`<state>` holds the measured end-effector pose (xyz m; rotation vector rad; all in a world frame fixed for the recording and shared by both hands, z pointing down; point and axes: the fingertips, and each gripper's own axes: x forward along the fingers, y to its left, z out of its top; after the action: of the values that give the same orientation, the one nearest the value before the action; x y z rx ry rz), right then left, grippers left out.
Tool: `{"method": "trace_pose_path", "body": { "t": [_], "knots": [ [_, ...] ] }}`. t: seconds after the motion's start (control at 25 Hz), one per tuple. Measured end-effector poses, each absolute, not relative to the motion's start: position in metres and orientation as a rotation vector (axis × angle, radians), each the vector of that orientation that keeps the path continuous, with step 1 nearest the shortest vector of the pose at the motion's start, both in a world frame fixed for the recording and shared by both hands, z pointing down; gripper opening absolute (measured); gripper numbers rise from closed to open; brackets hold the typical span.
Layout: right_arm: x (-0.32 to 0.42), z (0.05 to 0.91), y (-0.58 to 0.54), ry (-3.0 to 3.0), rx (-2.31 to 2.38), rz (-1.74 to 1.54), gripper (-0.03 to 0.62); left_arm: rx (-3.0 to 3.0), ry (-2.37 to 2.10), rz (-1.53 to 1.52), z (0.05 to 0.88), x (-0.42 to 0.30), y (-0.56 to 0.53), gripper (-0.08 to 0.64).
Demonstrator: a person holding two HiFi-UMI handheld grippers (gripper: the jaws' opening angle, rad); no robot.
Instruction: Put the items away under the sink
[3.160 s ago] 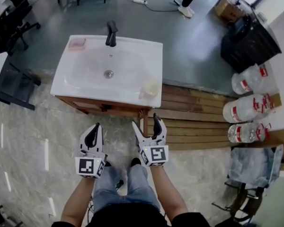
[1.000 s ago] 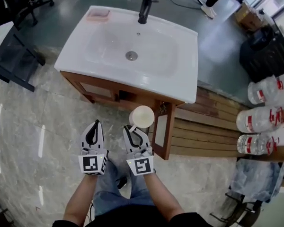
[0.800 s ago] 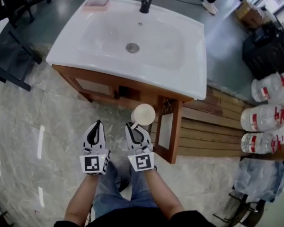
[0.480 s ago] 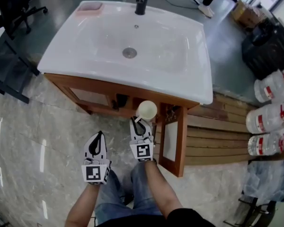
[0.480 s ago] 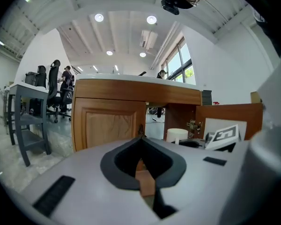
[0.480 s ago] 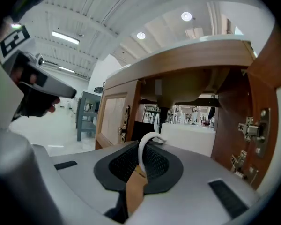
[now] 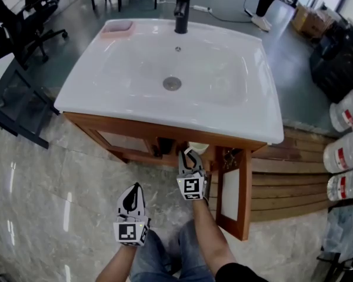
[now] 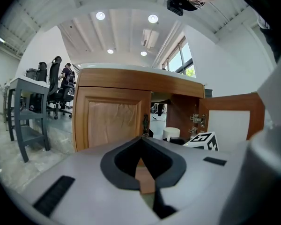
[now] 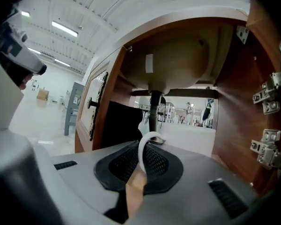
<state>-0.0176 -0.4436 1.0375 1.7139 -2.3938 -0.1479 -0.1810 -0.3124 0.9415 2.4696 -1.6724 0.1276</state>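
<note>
A white cup (image 7: 198, 147) hangs by its handle from my right gripper (image 7: 189, 157), which is shut on it at the open cabinet under the white sink (image 7: 235, 107); the counter edge hides most of the cup. In the right gripper view only the handle loop (image 9: 145, 146) shows between the closed jaws, with the basin's underside (image 9: 171, 64) and drain pipe (image 9: 154, 110) ahead. My left gripper (image 7: 133, 190) hangs lower and nearer to me, shut with nothing in it. From the left gripper view (image 8: 144, 139) the cup (image 8: 171, 133) sits in the cabinet opening.
The cabinet's right door (image 7: 235, 195) stands open toward me; the left door (image 8: 114, 118) is closed. A pink soap dish (image 7: 117, 28) and black faucet (image 7: 182, 10) sit on the sink. Water bottles (image 7: 344, 151) and wooden slats (image 7: 282, 181) lie to the right, a dark table (image 7: 17, 104) to the left.
The cup went from the sink counter into my right gripper. Over the last second both grippers sank, and the right one carried the cup forward to the cabinet opening.
</note>
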Motion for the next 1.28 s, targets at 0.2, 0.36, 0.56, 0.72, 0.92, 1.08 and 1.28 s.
{"method": "trace_pose_path", "body": {
  "t": [0.2, 0.36, 0.56, 0.72, 0.92, 1.08, 1.28],
  "knots": [
    [-0.011, 1.033, -0.447, -2.354, 1.794, -0.116, 0.059, 2.445, -1.675, 0.162, 0.944, -0.184, -0.312, 0.006],
    [-0.003, 1.035, -0.418, -2.283, 1.839, 0.006, 0.071, 2.429, -1.653, 0.186, 0.925, -0.183, -0.301, 0.006],
    [-0.005, 1.01, -0.37, -2.229, 1.811, 0.186, 0.045, 2.42, -1.63, 0.225, 0.865, -0.178, -0.287, 0.006],
    [-0.02, 0.921, -0.315, -2.262, 1.808, 0.368, 0.012, 2.403, -1.601, 0.256, 0.79, -0.176, -0.263, 0.006],
    [-0.033, 0.76, -0.26, -2.364, 1.749, 0.384, 0.012, 2.348, -1.597, 0.251, 0.681, -0.18, -0.233, 0.006],
    [-0.028, 0.631, -0.22, -2.439, 1.644, 0.255, 0.011, 2.332, -1.587, 0.241, 0.587, -0.181, -0.209, 0.006],
    [-0.017, 0.496, -0.179, -2.543, 1.539, 0.034, 0.011, 2.437, -1.543, 0.172, 0.47, -0.173, -0.19, 0.006]
  ]
}}
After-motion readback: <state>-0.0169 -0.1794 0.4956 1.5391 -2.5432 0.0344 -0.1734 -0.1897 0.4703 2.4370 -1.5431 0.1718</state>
